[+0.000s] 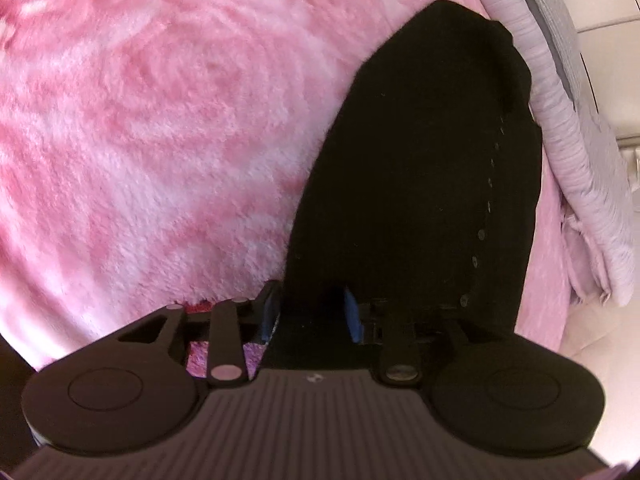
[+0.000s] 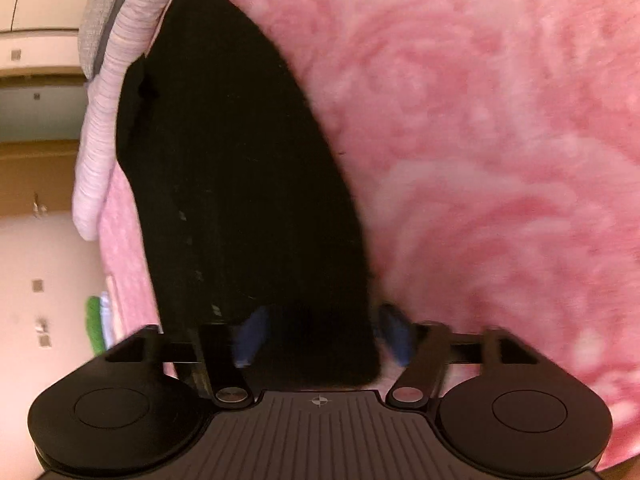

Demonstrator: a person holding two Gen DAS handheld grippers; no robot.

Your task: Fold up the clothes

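Observation:
A black garment [image 1: 420, 184], folded into a long narrow strip, lies on a fluffy pink blanket [image 1: 160, 140]. Its near end runs between the blue pads [image 1: 269, 314] of my left gripper [image 1: 311, 316], whose jaws stand apart over the cloth without pinching it. In the right wrist view the same black garment [image 2: 240, 180] stretches away from my right gripper [image 2: 323, 334]. That gripper is wide open, its blue pads [image 2: 394, 338] on either side of the strip's near end and clear of it. The strip's far end reaches the blanket's edge.
A pale lilac ribbed cushion [image 1: 568, 152] [image 2: 108, 112] with a grey cloth [image 1: 560, 32] beside it borders the pink blanket [image 2: 480, 160] at the garment's far end. Beyond it is light tiled floor [image 2: 40, 260], with a green item [image 2: 94, 324] low down.

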